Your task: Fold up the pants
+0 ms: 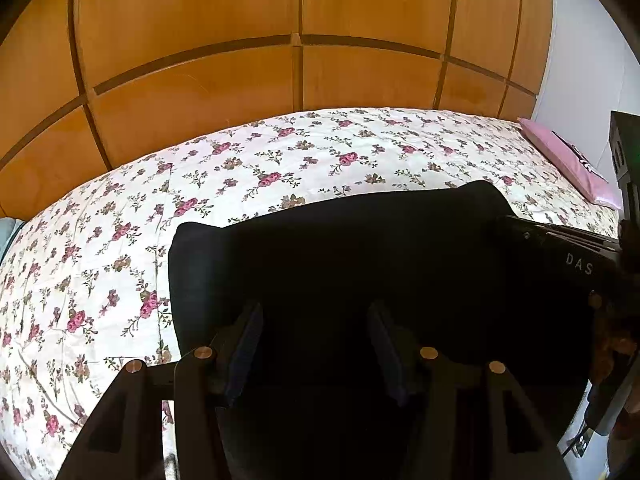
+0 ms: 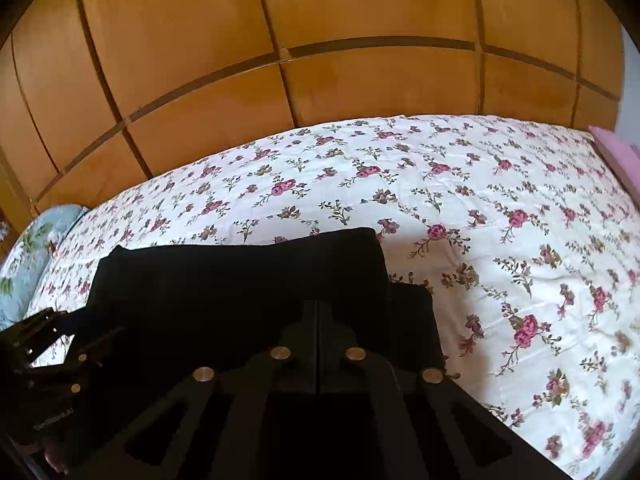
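Filling the background beyond both tongs, wooden wardrobe point(image 1: 296, 40) panels stand behind the bed point(image 2: 500, 208), which has a floral cover. Black pants point(image 2: 240, 280) lie folded on the bed directly under and ahead of both tongs. Pink pillow point(image 1: 568, 160) sits far right of left tongs, pale floral pillow point(image 2: 36, 248) far left of right tongs. Left tongs point(image 1: 316, 320) spread wide over the pants, nothing pinched. Right tongs point(image 2: 318, 312) pressed together; whether fabric is caught between them, can't tell.
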